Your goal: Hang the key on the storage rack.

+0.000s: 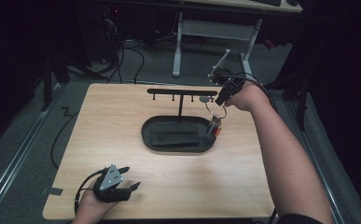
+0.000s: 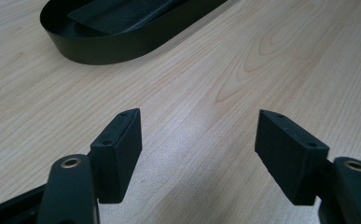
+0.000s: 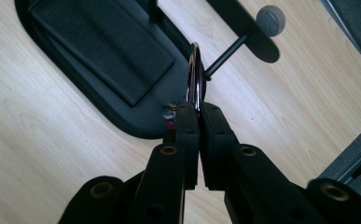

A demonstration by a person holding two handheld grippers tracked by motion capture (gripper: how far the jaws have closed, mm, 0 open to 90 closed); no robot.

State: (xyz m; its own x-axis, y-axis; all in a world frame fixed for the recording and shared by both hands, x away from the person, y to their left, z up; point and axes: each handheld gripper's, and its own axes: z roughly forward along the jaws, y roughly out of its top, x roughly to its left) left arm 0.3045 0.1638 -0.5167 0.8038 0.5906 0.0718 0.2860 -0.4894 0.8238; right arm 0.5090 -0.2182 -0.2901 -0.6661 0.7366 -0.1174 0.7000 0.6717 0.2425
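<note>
Your right gripper (image 3: 197,114) has its matte black jaws pinched tight on a thin, shiny metal key ring (image 3: 194,74), keys (image 1: 214,126) dangling just below it. Beyond its tips stands a black hook rack (image 1: 182,92), rising from a smooth oval tray (image 1: 178,144) on the pale woodgrain table (image 1: 169,186). Your left gripper (image 2: 197,154) rests there, jaws wide apart, holding nothing.

Your right gripper (image 3: 198,109) had its jaws clamped on a silver key ring (image 3: 194,74), which stood edge-on above the black oval tray (image 3: 75,93), just beside a rack peg (image 3: 225,56) over the wooden table (image 3: 38,154).
</note>
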